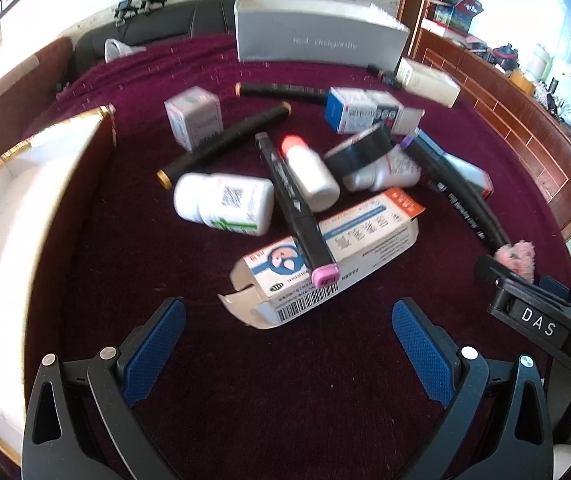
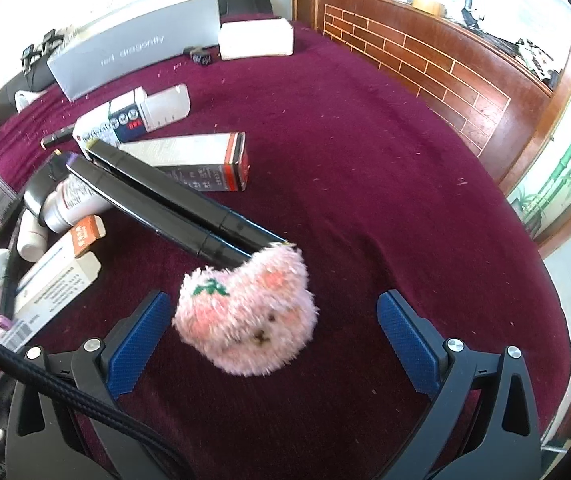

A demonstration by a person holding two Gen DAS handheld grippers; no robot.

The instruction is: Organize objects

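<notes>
A pile lies on the maroon cloth: a white pill bottle [image 1: 225,204], an orange-capped white bottle [image 1: 309,168], a pink-capped black marker [image 1: 293,208] lying across a medicine carton [image 1: 357,248], more black markers [image 1: 225,144] and small boxes [image 1: 193,116]. My left gripper [image 1: 288,340] is open and empty, just short of the carton. My right gripper [image 2: 273,334] is open, with a pink fluffy bear toy [image 2: 245,312] between its fingers, untouched. Two black markers [image 2: 165,196] lie beyond the toy. The right gripper's body shows in the left wrist view [image 1: 541,320].
A white gold-rimmed box [image 1: 17,220] stands at the left. A long grey box [image 1: 317,32] stands at the back, and a white box [image 2: 255,38] beside it. A wooden brick-patterned counter [image 2: 425,68] runs along the right.
</notes>
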